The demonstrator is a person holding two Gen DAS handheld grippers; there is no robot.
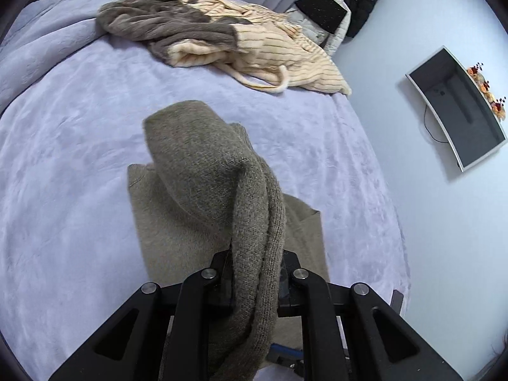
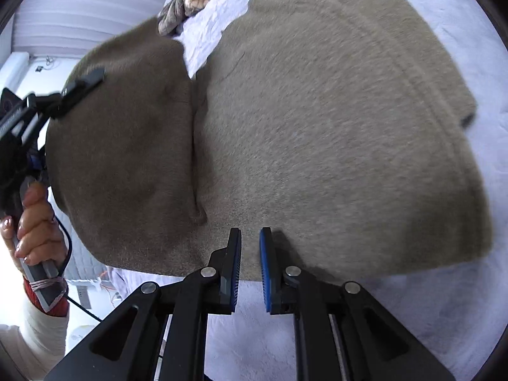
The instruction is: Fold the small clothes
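A grey-brown knit garment (image 1: 203, 174) lies on the lilac bed cover (image 1: 63, 158). My left gripper (image 1: 257, 263) is shut on one edge of it and holds that part lifted above the flat part. In the right wrist view the same garment (image 2: 317, 127) fills the frame, its left part raised by the left gripper (image 2: 82, 82). My right gripper (image 2: 250, 238) hovers at the garment's near edge, its blue pads (image 2: 265, 266) a small gap apart with nothing between them.
A heap of beige striped and grey fleece clothes (image 1: 222, 38) lies at the far side of the bed. Dark clothes (image 1: 362, 0) hang at the wall. A wall-mounted screen (image 1: 457, 111) is on the right. The bed's edge runs along the right.
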